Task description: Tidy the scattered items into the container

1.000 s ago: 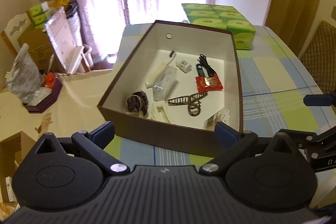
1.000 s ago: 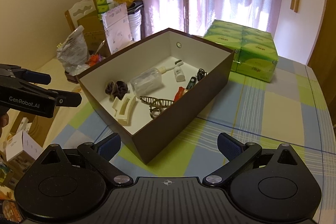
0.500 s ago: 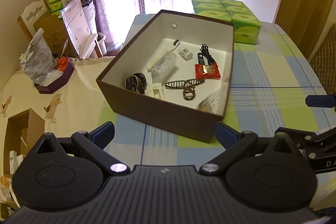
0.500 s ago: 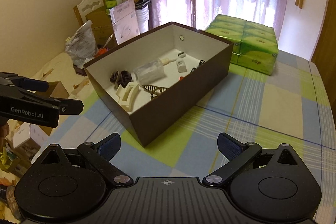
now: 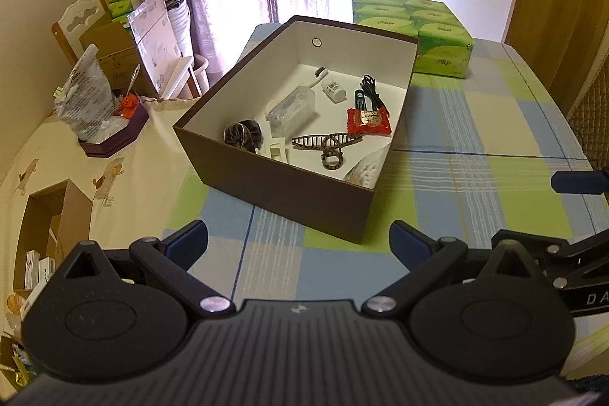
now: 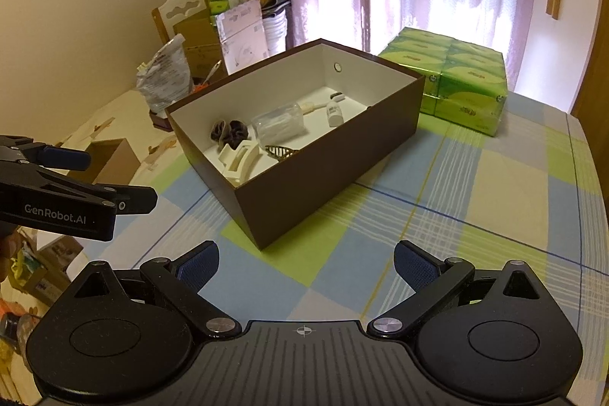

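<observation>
Both the left gripper [image 5: 298, 241] and the right gripper [image 6: 306, 263] hang with fingers spread wide and empty, on the near side of the brown box [image 5: 289, 183]. Inside the box lie a leopard hair clip [image 5: 328, 146], red packet [image 5: 368, 121], clear bottle [image 5: 291, 107], dark scrunchie [image 5: 242, 136] and cream clip [image 6: 240, 160]

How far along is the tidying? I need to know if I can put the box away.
It looks done: the scrunchie, hair claw, red packet and the rest lie in the brown box. Left gripper and right gripper are open and empty. No loose items show on the tablecloth.
</observation>
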`<state>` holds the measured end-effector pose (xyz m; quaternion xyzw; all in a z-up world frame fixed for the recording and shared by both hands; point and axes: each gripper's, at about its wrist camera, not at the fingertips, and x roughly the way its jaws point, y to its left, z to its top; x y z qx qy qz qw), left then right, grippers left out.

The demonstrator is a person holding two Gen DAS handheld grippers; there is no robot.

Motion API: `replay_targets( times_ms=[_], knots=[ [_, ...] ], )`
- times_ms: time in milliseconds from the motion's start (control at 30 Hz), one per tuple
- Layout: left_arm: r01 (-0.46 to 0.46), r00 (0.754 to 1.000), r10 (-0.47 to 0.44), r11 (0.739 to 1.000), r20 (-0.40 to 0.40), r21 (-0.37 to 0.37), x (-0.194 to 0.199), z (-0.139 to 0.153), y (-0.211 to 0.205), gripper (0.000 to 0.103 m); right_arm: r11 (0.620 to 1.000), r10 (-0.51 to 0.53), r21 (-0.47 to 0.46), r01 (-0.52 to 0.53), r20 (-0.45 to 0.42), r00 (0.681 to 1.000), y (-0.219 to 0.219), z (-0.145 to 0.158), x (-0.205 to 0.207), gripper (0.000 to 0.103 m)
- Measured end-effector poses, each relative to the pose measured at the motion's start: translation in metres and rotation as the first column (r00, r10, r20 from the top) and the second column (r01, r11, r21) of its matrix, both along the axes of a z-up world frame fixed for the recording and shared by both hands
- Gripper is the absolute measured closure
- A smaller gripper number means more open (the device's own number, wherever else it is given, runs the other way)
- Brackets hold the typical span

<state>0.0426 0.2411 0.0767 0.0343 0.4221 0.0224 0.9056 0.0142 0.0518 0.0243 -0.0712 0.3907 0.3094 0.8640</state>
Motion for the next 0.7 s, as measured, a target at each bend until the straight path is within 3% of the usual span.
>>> replay_targets(
  times_ms=[700],
  knots=[
    [-0.052, 0.999, 0.052, 0.999, -0.01, 0.005, -0.02, -0.004, -0.031, 0.003, 0.998, 0.056, 0.004, -0.056, -0.007, 0.998, -0.028, -0.003, -0.006, 0.0]
  ],
)
